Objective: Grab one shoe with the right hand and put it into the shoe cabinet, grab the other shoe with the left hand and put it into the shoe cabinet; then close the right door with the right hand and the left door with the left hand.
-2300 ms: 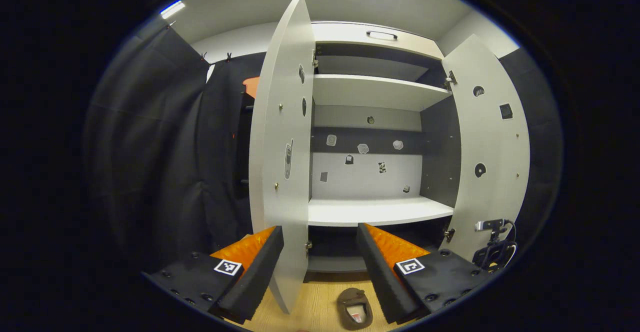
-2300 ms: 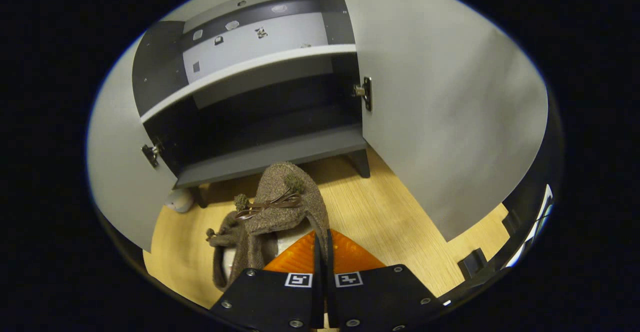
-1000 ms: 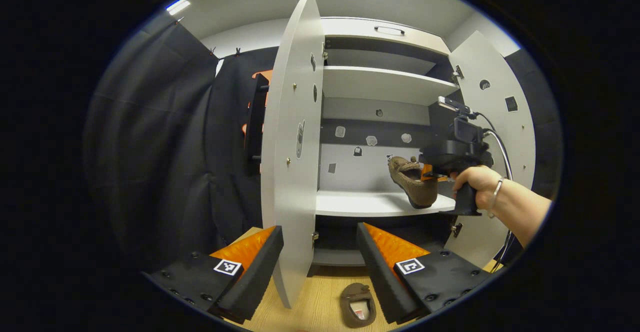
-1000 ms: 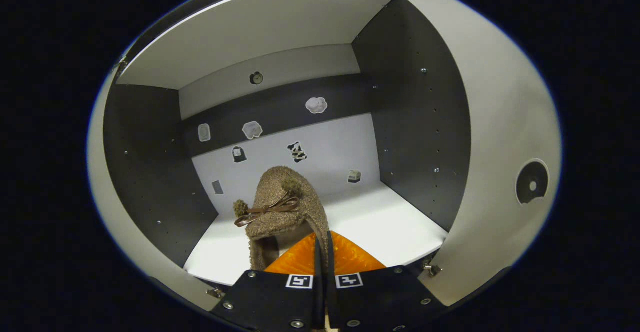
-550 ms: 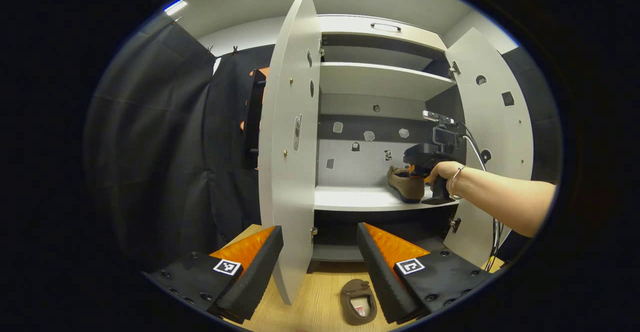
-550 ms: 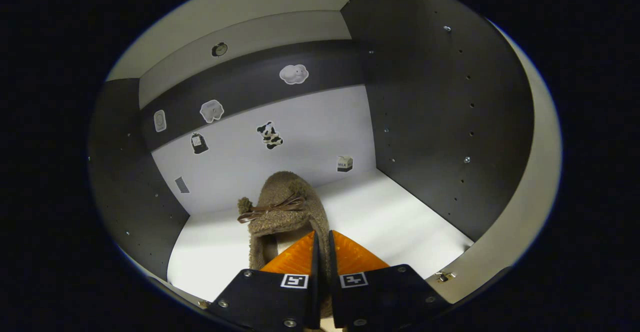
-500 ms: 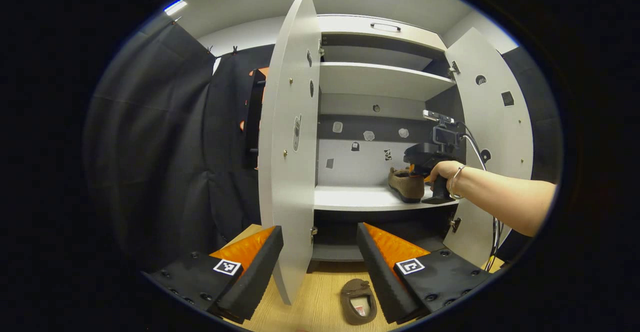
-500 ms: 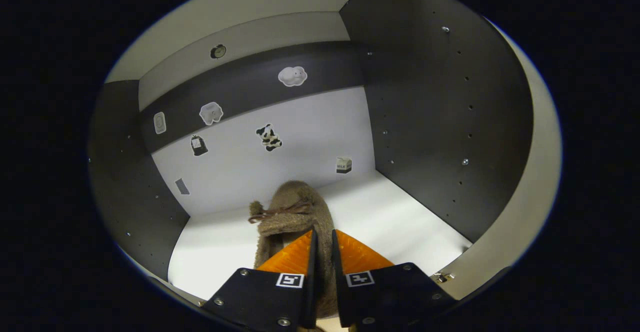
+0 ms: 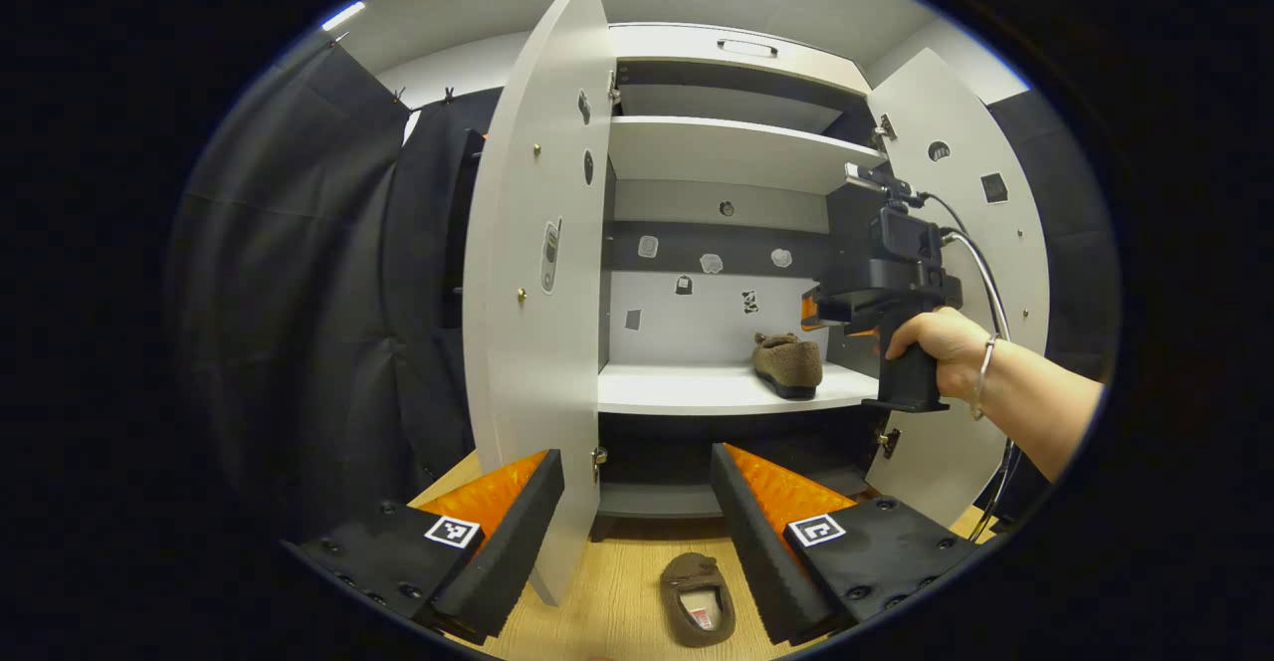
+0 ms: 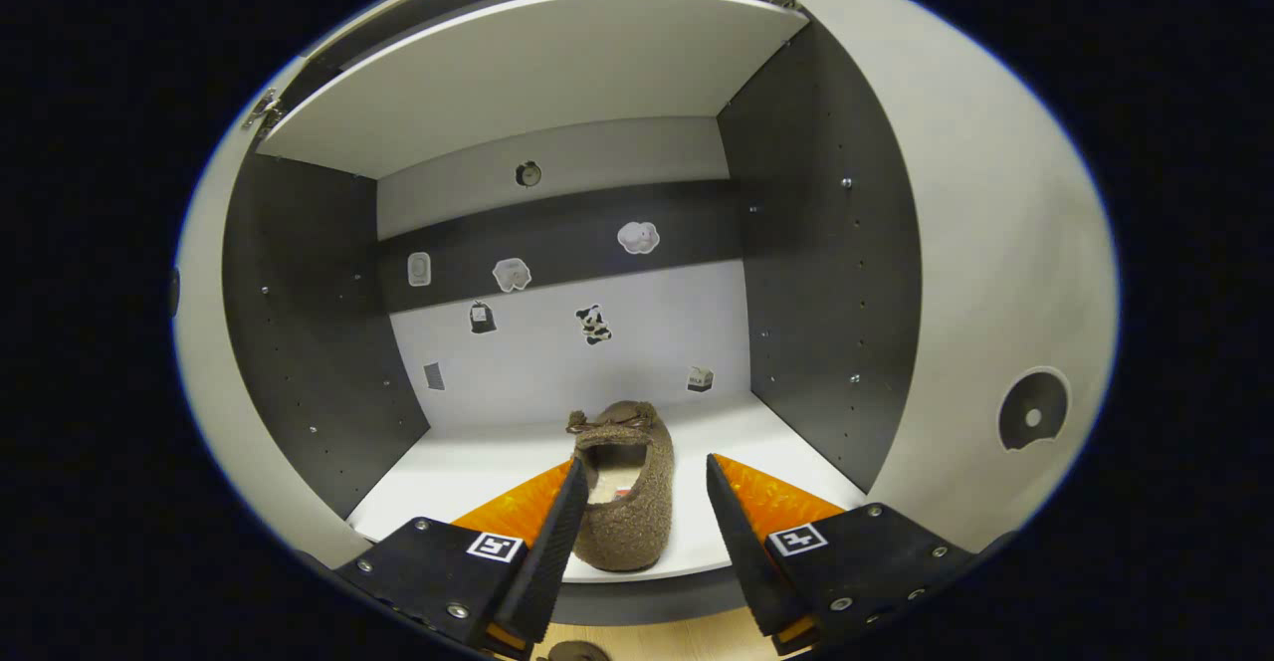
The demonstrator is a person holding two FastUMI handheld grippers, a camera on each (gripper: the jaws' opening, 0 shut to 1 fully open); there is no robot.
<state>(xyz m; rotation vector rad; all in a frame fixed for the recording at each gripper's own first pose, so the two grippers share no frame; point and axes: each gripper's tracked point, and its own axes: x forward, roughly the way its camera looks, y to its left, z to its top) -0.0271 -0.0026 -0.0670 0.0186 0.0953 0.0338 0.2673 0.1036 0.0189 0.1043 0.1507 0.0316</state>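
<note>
A brown fuzzy shoe (image 10: pixel 625 498) with a small bow lies flat on the white middle shelf (image 10: pixel 468 477) of the open cabinet, toe toward the back wall. My right gripper (image 10: pixel 640 532) is open just in front of that shoe, apart from it. In the left gripper view the same shoe (image 9: pixel 787 364) rests at the shelf's right end, and the right gripper (image 9: pixel 876 293) is held by a hand (image 9: pixel 936 347) beside it. The other brown shoe (image 9: pixel 698 599) lies on the wooden floor below my open left gripper (image 9: pixel 637 512).
Both cabinet doors stand wide open: the left door (image 9: pixel 532 283) and the right door (image 9: pixel 970 273). An upper shelf (image 9: pixel 732 148) and a dark bottom compartment (image 9: pixel 677 462) are bare. Black cloth (image 9: pixel 309 293) hangs left of the cabinet. A cable (image 9: pixel 980 273) trails from the right gripper.
My right gripper has opened, let the shoe go onto the middle shelf, and drawn back out of the cabinet. The left gripper has shifted only slightly.
</note>
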